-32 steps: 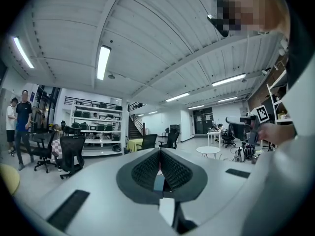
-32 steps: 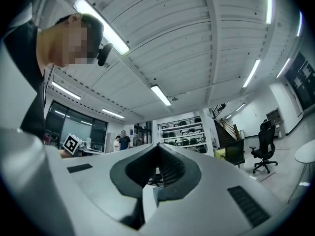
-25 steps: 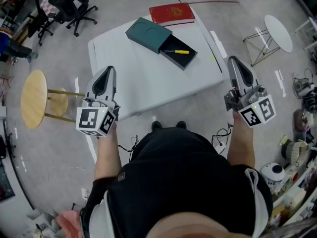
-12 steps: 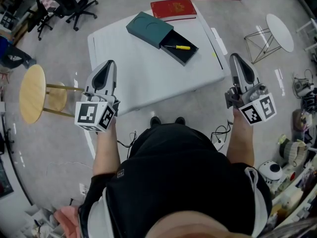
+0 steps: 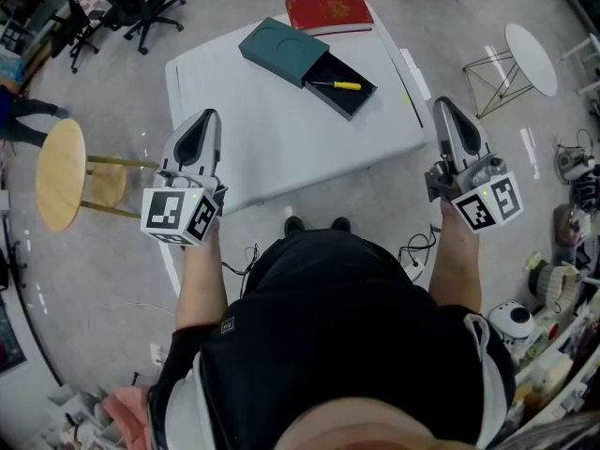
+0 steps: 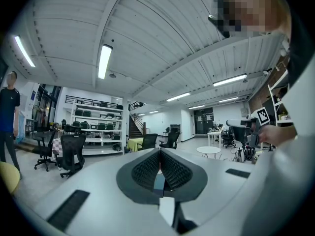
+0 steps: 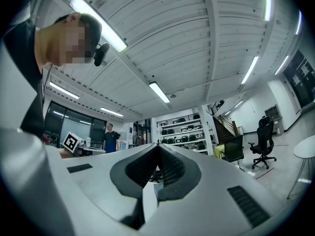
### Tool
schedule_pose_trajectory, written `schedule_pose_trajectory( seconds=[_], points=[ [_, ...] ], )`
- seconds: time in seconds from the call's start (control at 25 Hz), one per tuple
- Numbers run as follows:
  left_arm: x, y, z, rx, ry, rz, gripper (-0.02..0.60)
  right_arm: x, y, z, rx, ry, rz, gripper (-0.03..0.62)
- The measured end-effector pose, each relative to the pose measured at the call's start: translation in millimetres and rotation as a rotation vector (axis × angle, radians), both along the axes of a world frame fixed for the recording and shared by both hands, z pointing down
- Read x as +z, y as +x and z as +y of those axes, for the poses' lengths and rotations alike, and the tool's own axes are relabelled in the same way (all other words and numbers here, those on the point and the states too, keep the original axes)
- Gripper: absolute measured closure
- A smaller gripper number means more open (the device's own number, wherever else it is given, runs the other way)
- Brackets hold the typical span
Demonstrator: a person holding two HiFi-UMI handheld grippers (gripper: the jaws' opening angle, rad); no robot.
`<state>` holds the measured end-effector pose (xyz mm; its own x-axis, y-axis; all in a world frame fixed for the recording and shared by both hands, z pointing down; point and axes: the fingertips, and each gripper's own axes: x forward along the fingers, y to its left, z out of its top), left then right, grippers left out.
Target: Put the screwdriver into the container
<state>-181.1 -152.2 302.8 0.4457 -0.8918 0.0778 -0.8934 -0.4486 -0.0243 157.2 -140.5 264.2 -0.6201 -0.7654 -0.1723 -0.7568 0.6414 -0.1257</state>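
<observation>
Yellow-handled screwdriver (image 5: 337,85) lies in the open drawer of the teal container (image 5: 281,52), far side of counter (image 5: 281,148). Both left tool (image 5: 207,118) and right tool (image 5: 443,107) clenched, empty, at near counter corners.

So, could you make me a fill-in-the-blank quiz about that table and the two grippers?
The screwdriver has a ____ handle.
It lies ____ the pulled-out tray of the dark container, not beside it.
The book beyond the container is ____.
The left gripper and right gripper both have their jaws ____, with nothing between them.
Missing words: yellow; inside; red; shut.
</observation>
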Motion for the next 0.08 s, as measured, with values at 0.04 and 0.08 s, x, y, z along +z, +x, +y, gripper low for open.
schedule_pose_trajectory(
  seconds=[0.04, 0.08],
  points=[
    [0.1, -0.3, -0.6, 0.000, 0.000, 0.000, 0.565, 0.5, -0.5, -0.6, -0.001, -0.001, 0.000, 0.565],
    [0.2, -0.7, -1.1, -0.001, 0.000, 0.000, 0.565, 1.0, -0.9, -1.2, -0.001, -0.002, -0.001, 0.565]
  ],
)
